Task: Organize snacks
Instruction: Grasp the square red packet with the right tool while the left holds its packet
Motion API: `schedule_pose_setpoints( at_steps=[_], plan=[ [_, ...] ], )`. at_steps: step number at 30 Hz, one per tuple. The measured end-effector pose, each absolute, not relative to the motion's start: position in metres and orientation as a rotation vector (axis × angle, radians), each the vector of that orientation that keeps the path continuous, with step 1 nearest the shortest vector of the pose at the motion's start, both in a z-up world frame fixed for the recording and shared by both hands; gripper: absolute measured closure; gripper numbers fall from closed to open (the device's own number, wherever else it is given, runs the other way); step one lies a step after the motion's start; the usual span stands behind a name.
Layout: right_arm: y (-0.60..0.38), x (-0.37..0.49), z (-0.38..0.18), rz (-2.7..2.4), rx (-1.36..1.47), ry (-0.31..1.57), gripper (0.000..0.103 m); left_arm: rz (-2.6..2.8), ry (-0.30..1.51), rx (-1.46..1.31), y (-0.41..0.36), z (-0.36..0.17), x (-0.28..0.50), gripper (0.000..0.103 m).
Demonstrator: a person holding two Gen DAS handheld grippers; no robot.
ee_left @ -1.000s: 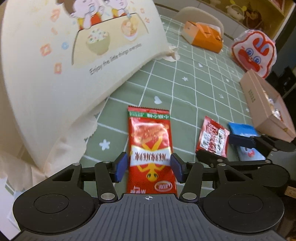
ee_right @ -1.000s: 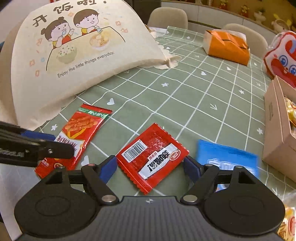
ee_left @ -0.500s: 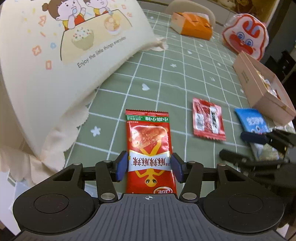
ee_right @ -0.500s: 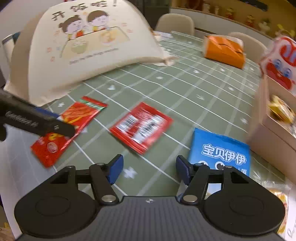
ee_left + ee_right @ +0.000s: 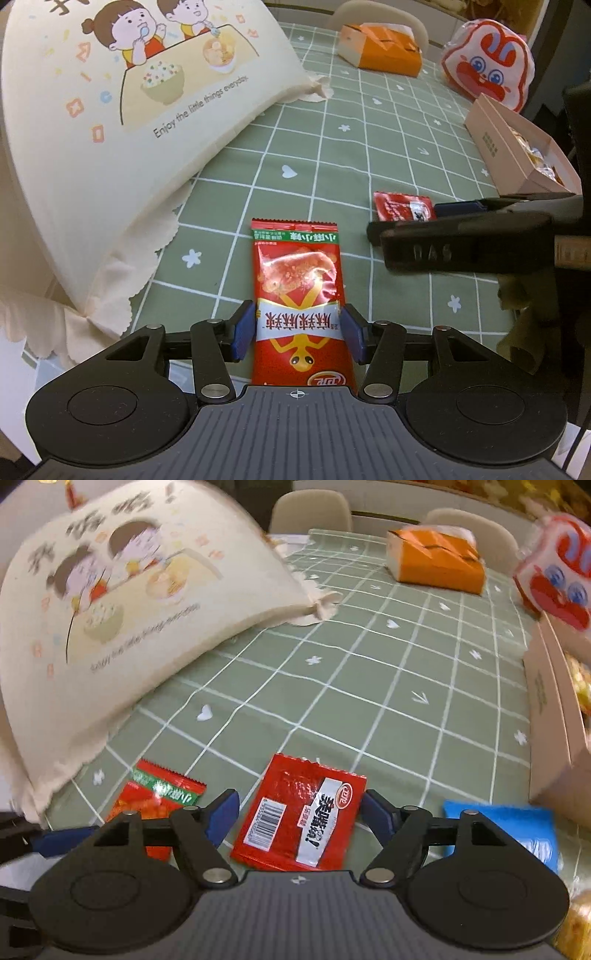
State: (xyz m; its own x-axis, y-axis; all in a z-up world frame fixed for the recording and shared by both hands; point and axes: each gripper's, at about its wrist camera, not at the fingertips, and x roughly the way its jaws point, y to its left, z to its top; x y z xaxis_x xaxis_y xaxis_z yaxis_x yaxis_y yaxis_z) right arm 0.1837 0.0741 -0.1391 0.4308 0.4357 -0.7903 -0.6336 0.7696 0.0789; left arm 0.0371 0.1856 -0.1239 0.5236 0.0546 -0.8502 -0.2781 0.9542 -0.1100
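Observation:
A long red snack packet with a green top strip [image 5: 297,288] lies flat on the green checked tablecloth; my left gripper [image 5: 297,326] stands around its lower half, blue pads at both edges, looking closed on it. It also shows in the right wrist view [image 5: 159,797]. A square red packet with a barcode [image 5: 299,812] lies between the open fingers of my right gripper [image 5: 299,816], untouched; it also shows in the left wrist view [image 5: 400,206]. A blue packet [image 5: 517,827] lies to its right.
A cream cloth bag with a cartoon print [image 5: 122,122] lies at the left. A pink cardboard box with snacks inside [image 5: 517,147] stands at the right. An orange box [image 5: 380,51] and a red-white rabbit bag [image 5: 487,66] sit at the back.
My right gripper swung back left, from beside the blue packet to around the barcode packet. My left gripper stayed around the long red packet, and its view has tilted.

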Motion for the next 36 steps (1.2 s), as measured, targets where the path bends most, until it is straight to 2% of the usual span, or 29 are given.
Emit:
schedule_pose_setpoints(
  at_steps=[3,11,13,15,22,25,27,30,36],
  plan=[
    [0.072,0.171,-0.138,0.71,-0.322,0.877,0.039,0.199,1.004,-0.247,0.186,-0.124,0.037,0.047],
    [0.012,0.145,-0.133,0.742,-0.313,0.937,0.041,0.197,1.027,-0.222,0.184,-0.123,0.041,0.047],
    [-0.004,0.136,-0.128,0.759,-0.291,0.944,0.051,0.202,1.033,-0.213,0.182,-0.123,0.043,0.047],
    [-0.017,0.128,-0.119,0.77,-0.279,0.941,0.052,0.205,1.04,-0.208,0.18,-0.123,0.045,0.047],
    [-0.042,0.116,-0.112,0.756,-0.256,0.937,0.054,0.119,1.046,-0.234,0.164,-0.121,0.044,0.058],
    [-0.041,0.108,-0.119,0.778,-0.277,0.948,0.054,0.081,1.042,-0.245,0.156,-0.121,0.04,0.064],
    [-0.035,0.102,-0.123,0.802,-0.307,0.944,0.053,0.073,1.041,-0.25,0.154,-0.122,0.038,0.064],
    [-0.026,0.092,-0.128,0.797,-0.368,0.925,0.043,0.072,1.039,-0.258,0.154,-0.121,0.037,0.064],
    [-0.023,0.088,-0.135,0.769,-0.363,0.938,0.035,0.04,1.04,-0.216,0.149,-0.122,0.034,0.061]
  ],
)
